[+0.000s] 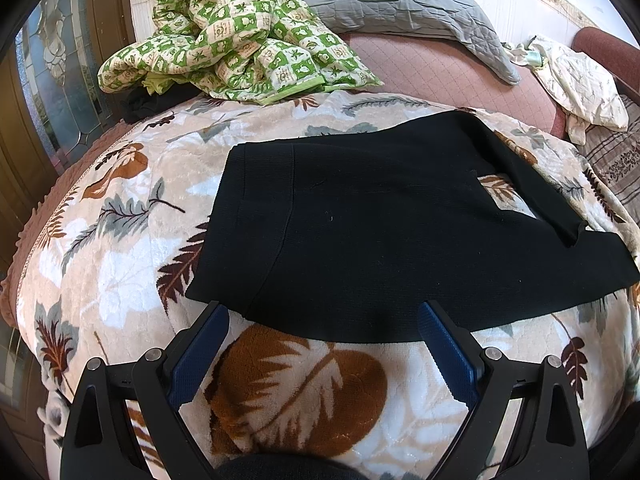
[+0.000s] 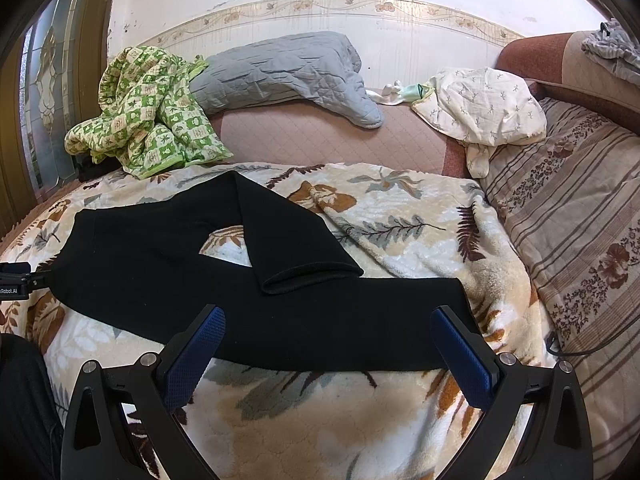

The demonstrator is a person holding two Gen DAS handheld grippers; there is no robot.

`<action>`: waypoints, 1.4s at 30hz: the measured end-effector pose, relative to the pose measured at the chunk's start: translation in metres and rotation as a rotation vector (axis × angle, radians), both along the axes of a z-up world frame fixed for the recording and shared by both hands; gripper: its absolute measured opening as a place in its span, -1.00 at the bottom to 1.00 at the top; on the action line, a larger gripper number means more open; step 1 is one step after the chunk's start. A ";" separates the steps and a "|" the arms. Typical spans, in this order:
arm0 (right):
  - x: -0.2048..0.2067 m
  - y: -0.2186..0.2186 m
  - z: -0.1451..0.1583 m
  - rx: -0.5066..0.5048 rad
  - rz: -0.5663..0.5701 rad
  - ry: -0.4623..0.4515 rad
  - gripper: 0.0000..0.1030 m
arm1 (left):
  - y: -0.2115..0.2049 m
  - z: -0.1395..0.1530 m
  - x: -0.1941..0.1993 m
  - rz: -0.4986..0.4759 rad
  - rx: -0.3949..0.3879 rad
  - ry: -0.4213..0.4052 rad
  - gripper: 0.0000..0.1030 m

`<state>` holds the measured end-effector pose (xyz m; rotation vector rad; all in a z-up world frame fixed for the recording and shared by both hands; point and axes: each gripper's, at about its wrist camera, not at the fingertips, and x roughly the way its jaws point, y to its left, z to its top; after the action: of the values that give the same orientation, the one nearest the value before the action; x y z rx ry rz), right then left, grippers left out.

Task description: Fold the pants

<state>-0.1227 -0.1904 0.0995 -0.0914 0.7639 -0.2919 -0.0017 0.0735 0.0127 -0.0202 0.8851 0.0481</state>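
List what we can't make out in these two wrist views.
- Dark item behind the blanket, both views: mostly hidden under the green quilt.
- Blanket beneath the pants: covered.
- Left gripper, right view: cut off by the left edge, fingers unseen.
- Cable, right view: runs off-frame.

- I see one pair of black pants (image 2: 240, 300).
- I have two grippers: my left gripper (image 1: 324, 316) and my right gripper (image 2: 328, 320).
- One leaf-print blanket (image 2: 400, 216).
- One green checked quilt (image 2: 148, 116).
- One grey pillow (image 2: 280, 68).
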 end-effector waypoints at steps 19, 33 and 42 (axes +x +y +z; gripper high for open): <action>-0.003 -0.011 0.002 0.050 -0.054 -0.022 0.99 | 0.163 -0.065 0.041 0.116 -0.953 0.165 0.73; -0.069 -0.154 0.007 0.569 -0.463 -0.232 0.90 | 0.148 -0.053 0.021 0.234 -0.812 0.167 -0.60; -0.062 -0.192 -0.044 0.957 -0.472 -0.189 0.40 | 0.124 -0.018 -0.009 0.220 -0.683 0.062 -0.93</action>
<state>-0.1850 -0.3821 0.0558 1.0177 0.6635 -0.3471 -0.0103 0.1979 -0.0051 -0.7567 0.9233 -0.0504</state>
